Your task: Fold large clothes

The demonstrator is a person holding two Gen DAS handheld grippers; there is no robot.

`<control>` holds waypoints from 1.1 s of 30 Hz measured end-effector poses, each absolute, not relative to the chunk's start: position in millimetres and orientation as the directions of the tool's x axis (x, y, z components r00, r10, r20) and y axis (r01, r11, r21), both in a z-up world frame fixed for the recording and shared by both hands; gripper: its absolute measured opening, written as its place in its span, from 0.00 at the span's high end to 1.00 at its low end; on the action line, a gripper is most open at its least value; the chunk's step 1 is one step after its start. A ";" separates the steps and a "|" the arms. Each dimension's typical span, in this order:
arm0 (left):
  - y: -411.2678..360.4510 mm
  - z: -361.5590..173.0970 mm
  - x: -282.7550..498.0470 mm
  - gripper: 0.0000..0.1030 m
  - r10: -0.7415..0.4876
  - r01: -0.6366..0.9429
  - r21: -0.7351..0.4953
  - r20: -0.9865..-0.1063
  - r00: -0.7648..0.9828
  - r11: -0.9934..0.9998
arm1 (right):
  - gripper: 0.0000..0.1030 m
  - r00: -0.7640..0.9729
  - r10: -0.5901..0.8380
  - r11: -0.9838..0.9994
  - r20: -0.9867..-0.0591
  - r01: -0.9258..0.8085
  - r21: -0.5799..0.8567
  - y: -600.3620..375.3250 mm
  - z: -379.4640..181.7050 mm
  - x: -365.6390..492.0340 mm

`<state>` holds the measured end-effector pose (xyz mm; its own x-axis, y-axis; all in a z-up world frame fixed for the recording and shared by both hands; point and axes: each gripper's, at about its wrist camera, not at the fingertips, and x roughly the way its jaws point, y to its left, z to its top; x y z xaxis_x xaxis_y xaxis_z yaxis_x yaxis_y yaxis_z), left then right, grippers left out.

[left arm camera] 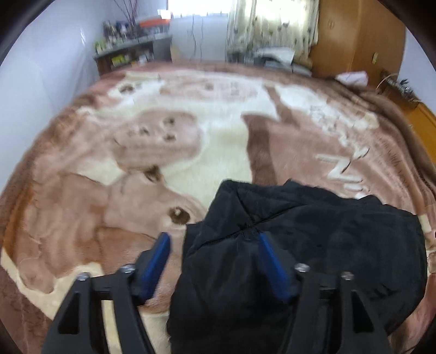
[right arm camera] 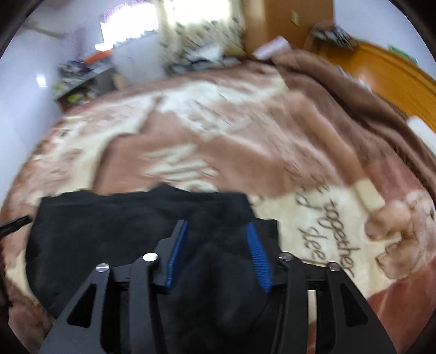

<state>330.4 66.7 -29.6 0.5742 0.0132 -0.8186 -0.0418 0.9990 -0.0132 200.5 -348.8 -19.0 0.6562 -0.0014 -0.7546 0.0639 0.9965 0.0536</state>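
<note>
A wide bed spread with a plush brown-and-cream animal-print blanket (left arm camera: pixel 190 141) fills both wrist views, and on its near side lies the task's garment, a large black padded piece of clothing (left arm camera: pixel 313 234), gathered into a bulky folded heap with its seams meeting near the middle. Beyond the bed stand an orange-brown wooden wardrobe (left arm camera: pixel 357 35), a patterned cream curtain (left arm camera: pixel 272 24) at a bright window and a cluttered grey shelf unit (left arm camera: pixel 130 51) against the white wall. The left tool (left arm camera: pixel 214 241) hangs over the garment's left edge with its blue-padded jaws standing apart, one pad over blanket and the other over black cloth, pressing on nothing. The right tool (right arm camera: pixel 218 231) hovers over the same clothing's right part, its blue ribbed pads likewise spread and clear of the fabric that shows between them. Both views are smeared by motion. The fold in hand looks laid down and released; to finish it well, the next grip would likely need to take the thick layers together at matching corners, so the heap is carried over evenly and squared rather than dragged across the pile of the blanket
</note>
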 end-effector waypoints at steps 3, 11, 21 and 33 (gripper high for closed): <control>56.7 -12.9 300.7 0.28 -0.019 -0.013 -0.034 -0.786 0.618 0.999 | 0.43 0.693 -0.035 0.998 -0.720 0.056 0.006 -327.8 -6.9 177.6; -25.1 -46.7 273.2 0.28 -0.153 0.194 -0.047 -0.803 0.577 0.980 | 0.41 0.614 0.088 0.996 -0.784 -0.058 0.067 -281.5 -62.5 163.4; -58.0 -124.4 295.2 0.23 0.006 0.160 0.101 -0.860 0.511 0.982 | 0.39 0.502 0.083 0.996 -0.861 -0.072 0.054 -275.3 -134.1 185.1; -49.1 -149.8 306.7 0.21 -0.025 0.108 0.030 -0.878 0.477 0.994 | 0.39 0.474 0.070 0.997 -0.877 -0.057 0.049 -274.8 -156.3 194.7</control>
<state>306.7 -49.1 -149.8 0.4772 -0.0255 -0.8784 0.1082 0.9937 0.0299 194.7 -274.8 -156.3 0.4745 0.0699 -0.8775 -0.0566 0.9972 0.0488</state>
